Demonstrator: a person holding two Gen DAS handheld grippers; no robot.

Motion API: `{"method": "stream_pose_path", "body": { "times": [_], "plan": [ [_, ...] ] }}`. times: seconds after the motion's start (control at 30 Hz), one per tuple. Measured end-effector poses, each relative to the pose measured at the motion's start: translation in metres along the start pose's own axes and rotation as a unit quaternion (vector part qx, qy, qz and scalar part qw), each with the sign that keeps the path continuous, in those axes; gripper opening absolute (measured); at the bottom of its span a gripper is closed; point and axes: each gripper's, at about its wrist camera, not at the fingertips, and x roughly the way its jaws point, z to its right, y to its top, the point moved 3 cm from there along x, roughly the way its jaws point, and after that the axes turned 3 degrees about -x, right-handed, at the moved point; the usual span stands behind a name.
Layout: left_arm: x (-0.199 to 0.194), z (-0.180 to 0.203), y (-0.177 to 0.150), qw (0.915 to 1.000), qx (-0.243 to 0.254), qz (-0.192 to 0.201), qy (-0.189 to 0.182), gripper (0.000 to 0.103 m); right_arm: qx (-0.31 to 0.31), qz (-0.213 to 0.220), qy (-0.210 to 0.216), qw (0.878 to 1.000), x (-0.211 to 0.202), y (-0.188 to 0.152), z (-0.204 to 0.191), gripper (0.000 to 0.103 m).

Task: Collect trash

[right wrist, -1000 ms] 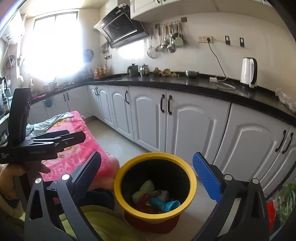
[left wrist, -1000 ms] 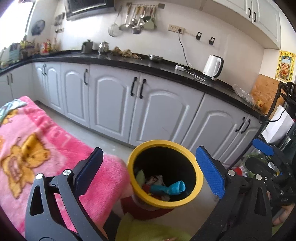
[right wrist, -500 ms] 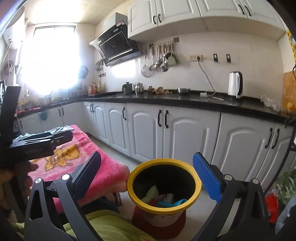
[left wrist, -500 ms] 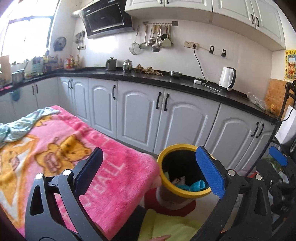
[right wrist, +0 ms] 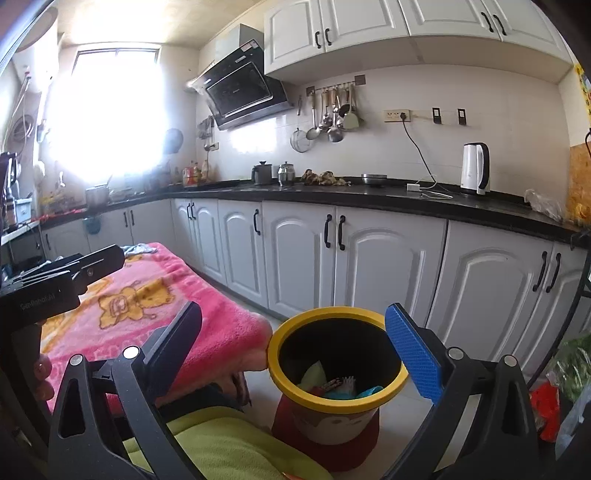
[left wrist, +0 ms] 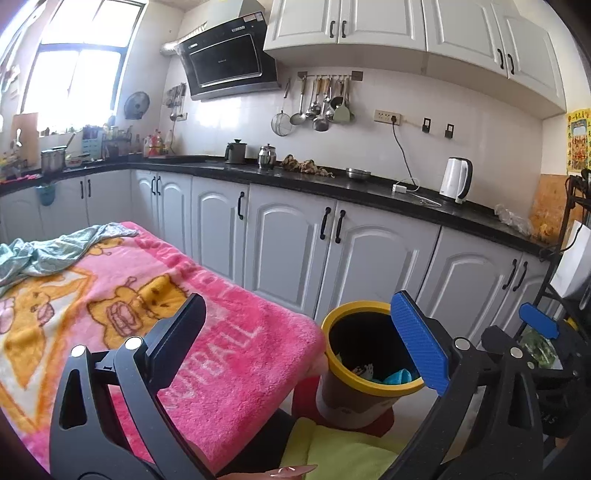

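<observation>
I hold both claws wide open, gripping nothing; the left gripper point(left wrist: 301, 345) hangs above the pink blanket point(left wrist: 110, 295); the yellow-rimmed bin point(right wrist: 338, 373) with trash point(right wrist: 340, 386) sits between the right gripper point(right wrist: 295, 354) fingers, just below.

Kitchen bg: white cabinets point(right wrist: 388, 266) w/ black handles under black counter point(right wrist: 369, 197), white uppers point(left wrist: 406, 26). Range hood point(left wrist: 229, 70) on tiled wall, window point(right wrist: 107, 110) blown out by daylight. Pale floor point(right wrist: 255, 384), white kettle point(right wrist: 475, 168) on counter.
</observation>
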Motion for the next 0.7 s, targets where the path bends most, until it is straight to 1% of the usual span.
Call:
{"method": "stream_pose_path", "body": {
  "times": [0.13,0.7],
  "plan": [
    [-0.0014,0.0019,-0.0024,1.0,0.002,0.001,-0.009,0.092,0.001,0.006,-0.003,1.0,-0.0023,-0.0001,0.0006,0.097],
    [-0.0028,-0.0002,-0.0027,1.0,-0.005,0.003,-0.004,0.092,0.0,0.008,-0.005,1.0,-0.0032,-0.0002,0.0008,0.097]
  ]
}}
